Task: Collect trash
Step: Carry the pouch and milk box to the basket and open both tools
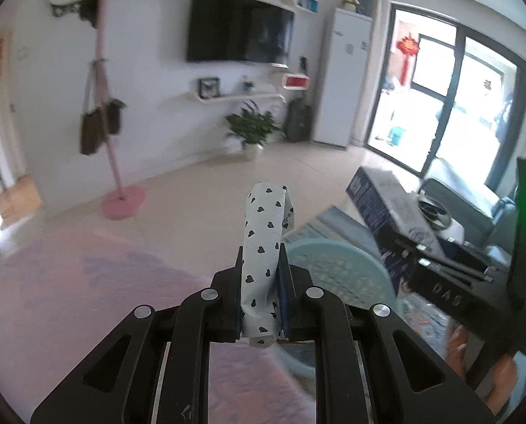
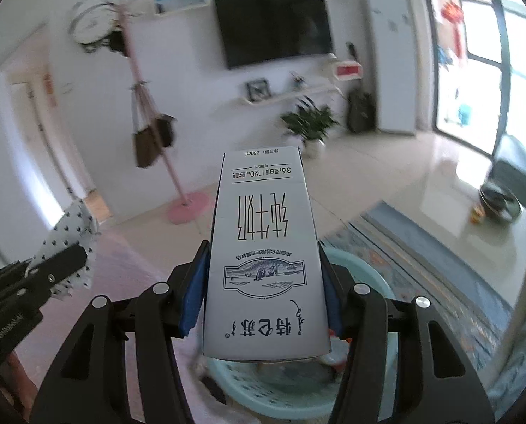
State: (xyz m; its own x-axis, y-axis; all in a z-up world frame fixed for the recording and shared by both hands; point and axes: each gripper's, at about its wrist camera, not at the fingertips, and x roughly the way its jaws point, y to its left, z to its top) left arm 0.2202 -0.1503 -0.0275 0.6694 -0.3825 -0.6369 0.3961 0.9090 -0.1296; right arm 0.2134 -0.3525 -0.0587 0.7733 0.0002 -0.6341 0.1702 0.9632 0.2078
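My left gripper (image 1: 261, 275) is shut on a white wrapper with black hearts (image 1: 263, 247), held upright above the floor. It also shows at the left of the right wrist view (image 2: 69, 247). My right gripper (image 2: 263, 282) is shut on a white milk carton with blue print (image 2: 263, 247), held over a light blue plastic basket (image 2: 362, 388). The same basket (image 1: 337, 275) lies just right of and below the left gripper. The carton and right gripper show at the right in the left wrist view (image 1: 386, 212).
A pink rug (image 1: 86, 300) covers the floor on the left, a blue patterned rug (image 2: 422, 282) on the right. A pink coat stand (image 1: 121, 198) and potted plant (image 1: 252, 130) stand by the far wall. A low table with a dark bowl (image 2: 499, 198) is at right.
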